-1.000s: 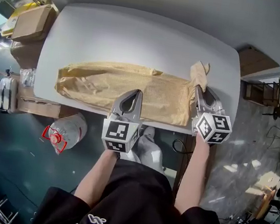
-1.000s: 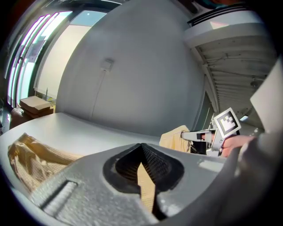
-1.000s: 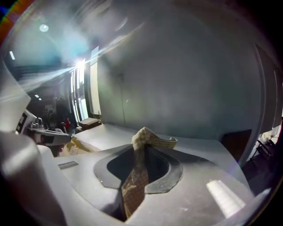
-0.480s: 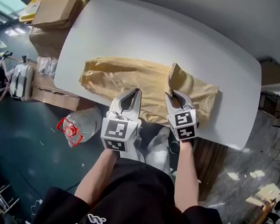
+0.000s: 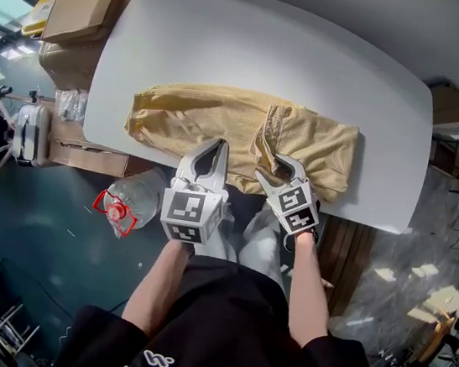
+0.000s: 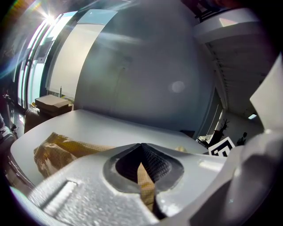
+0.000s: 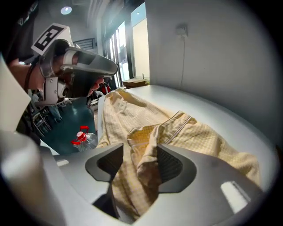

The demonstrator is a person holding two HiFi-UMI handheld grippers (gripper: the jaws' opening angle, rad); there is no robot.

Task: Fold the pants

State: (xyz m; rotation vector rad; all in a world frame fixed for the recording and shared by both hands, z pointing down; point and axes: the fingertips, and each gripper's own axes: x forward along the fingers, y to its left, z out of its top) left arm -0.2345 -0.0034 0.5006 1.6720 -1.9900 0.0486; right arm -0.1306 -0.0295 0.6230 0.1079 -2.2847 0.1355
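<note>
Tan checked pants (image 5: 222, 118) lie lengthwise across the white table (image 5: 257, 47). My left gripper (image 5: 209, 146) is at their near edge, shut on a thin strip of the fabric (image 6: 145, 185). Just to its right, my right gripper (image 5: 273, 161) points down at a rumpled flap with a striped hem (image 7: 177, 121). Its jaws have just been opening. The loose fold (image 7: 141, 150) hangs between the pads (image 7: 170, 165), and they do not squeeze it. The left gripper (image 7: 84, 66) also shows at the upper left of the right gripper view.
A clear water bottle with a red cap (image 5: 125, 206) lies on the floor below the table's near edge. Cardboard boxes (image 5: 71, 12) and a suitcase (image 5: 29, 133) stand off the left end. The table's near edge runs just under both grippers.
The right gripper carried a flap of the pants from the right end leftward toward the middle, lowered it and opened its jaws. The left gripper kept its grip on the near edge.
</note>
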